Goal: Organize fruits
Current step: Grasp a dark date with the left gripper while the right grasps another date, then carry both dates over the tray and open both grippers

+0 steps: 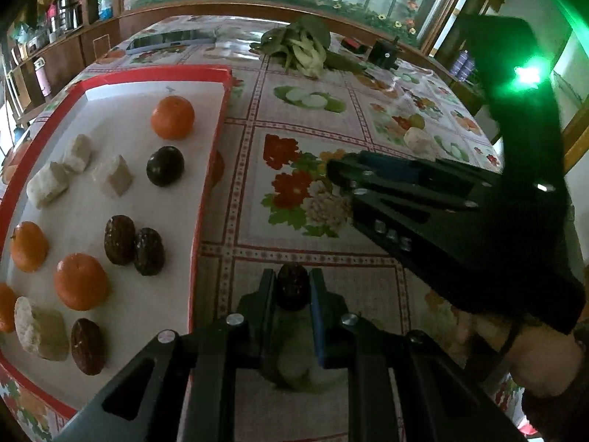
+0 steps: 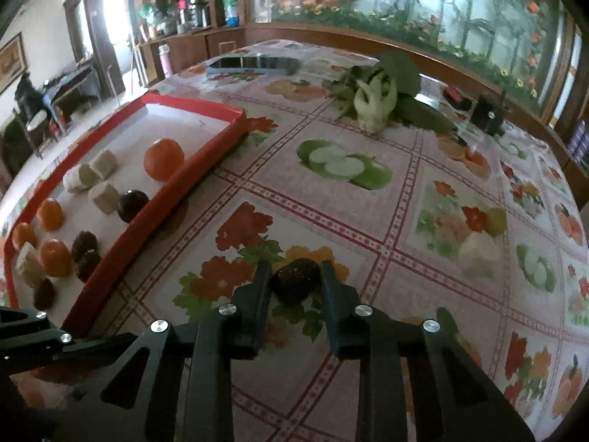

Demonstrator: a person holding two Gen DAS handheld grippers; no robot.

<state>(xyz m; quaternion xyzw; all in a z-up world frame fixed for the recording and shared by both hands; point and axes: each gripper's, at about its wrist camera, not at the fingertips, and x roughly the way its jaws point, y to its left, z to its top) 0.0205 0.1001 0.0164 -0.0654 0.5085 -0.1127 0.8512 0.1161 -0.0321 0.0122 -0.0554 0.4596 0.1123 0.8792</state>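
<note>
My left gripper (image 1: 292, 276) is shut on a dark wrinkled fruit (image 1: 292, 294), held just right of the red-rimmed tray (image 1: 158, 73). On the tray's white floor lie several oranges (image 1: 172, 117), dark fruits (image 1: 165, 165) and pale chunks (image 1: 47, 184). In the right wrist view, my right gripper (image 2: 294, 272) is shut on another dark fruit (image 2: 294, 283), which is low over the flowered tablecloth, right of the tray (image 2: 154, 206). The left wrist view shows the right gripper (image 1: 337, 176) reaching in from the right. One pale chunk (image 2: 478, 250) lies loose on the cloth.
Leafy greens with pale pods (image 2: 375, 99) lie at the far middle of the table. A small black device (image 2: 487, 114) stands to their right and a dark flat phone (image 2: 257, 64) lies far left. A person's hand (image 1: 533, 361) holds the right gripper.
</note>
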